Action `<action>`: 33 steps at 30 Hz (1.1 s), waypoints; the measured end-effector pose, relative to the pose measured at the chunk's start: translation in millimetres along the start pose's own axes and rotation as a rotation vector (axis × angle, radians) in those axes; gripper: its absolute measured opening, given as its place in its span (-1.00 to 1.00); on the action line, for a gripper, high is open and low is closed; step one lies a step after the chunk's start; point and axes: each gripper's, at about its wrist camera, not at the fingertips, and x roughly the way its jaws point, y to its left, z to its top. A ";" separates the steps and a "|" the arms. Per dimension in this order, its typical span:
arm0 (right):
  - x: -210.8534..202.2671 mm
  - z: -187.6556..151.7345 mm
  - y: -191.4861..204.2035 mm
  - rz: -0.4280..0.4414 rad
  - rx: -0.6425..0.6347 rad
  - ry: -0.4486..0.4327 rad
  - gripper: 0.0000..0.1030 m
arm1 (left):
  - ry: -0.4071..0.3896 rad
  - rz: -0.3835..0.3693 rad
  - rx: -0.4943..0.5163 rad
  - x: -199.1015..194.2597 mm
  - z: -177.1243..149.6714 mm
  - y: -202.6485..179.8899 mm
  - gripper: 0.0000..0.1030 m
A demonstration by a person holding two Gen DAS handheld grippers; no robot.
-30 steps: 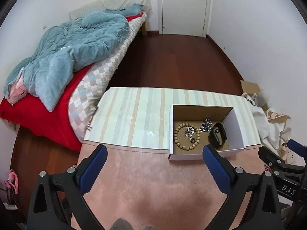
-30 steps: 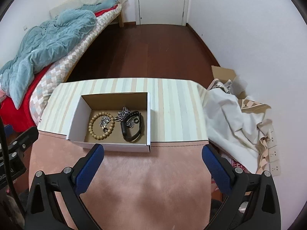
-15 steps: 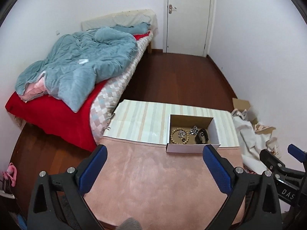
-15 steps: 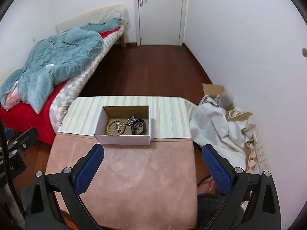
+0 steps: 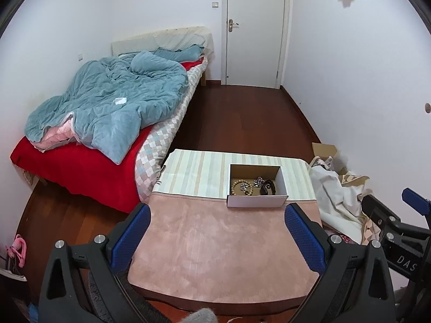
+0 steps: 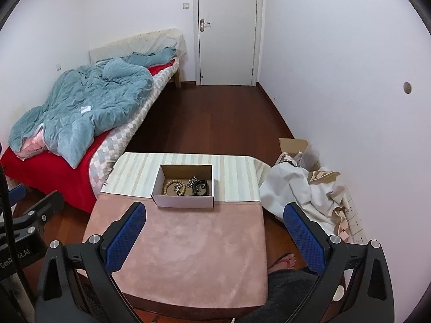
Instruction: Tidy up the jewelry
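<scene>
A small white cardboard box (image 5: 256, 200) (image 6: 186, 202) stands on the table where the striped cloth meets the pink cloth. Inside lie a wooden bead bracelet (image 5: 240, 187) (image 6: 172, 187), a silver chain (image 5: 258, 181) (image 6: 192, 181) and a black band (image 5: 268, 189) (image 6: 200, 188). My left gripper (image 5: 218, 238) is open and empty, high above and well back from the box. My right gripper (image 6: 214, 235) is open and empty, also high and far back. Each gripper shows at the edge of the other's view.
The table (image 5: 223, 247) has a pink cloth in front and a striped cloth (image 5: 199, 172) behind. A bed (image 5: 107, 123) with a blue duvet stands to the left. White fabric and cardboard (image 6: 301, 185) lie on the floor at the right wall. A person's foot (image 6: 285, 261) is beside the table.
Both grippers have pulled up and back from the box, so it looks much smaller now. The jewelry lies in the box as before. Both grippers stay open.
</scene>
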 end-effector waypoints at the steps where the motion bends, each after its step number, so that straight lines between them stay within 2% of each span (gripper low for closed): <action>1: -5.5 0.0 -1.1 0.000 0.000 -0.004 1.00 | 0.000 -0.002 0.000 -3.4 0.1 -0.5 0.97; 7: -23.9 -1.1 -1.8 0.002 -0.009 -0.006 1.00 | 0.014 0.001 -0.017 -10.0 0.7 0.4 0.97; 13: -17.1 1.1 -5.9 -0.012 -0.006 0.006 1.00 | 0.013 0.018 -0.020 -5.3 4.2 1.5 0.97; 26: 35.6 31.4 -5.5 -0.047 0.007 0.024 1.00 | -0.010 0.064 -0.022 33.6 33.9 0.6 1.00; 33: 69.7 43.8 -6.3 -0.066 0.015 0.053 1.00 | 0.027 0.076 -0.004 63.7 44.1 -7.7 1.00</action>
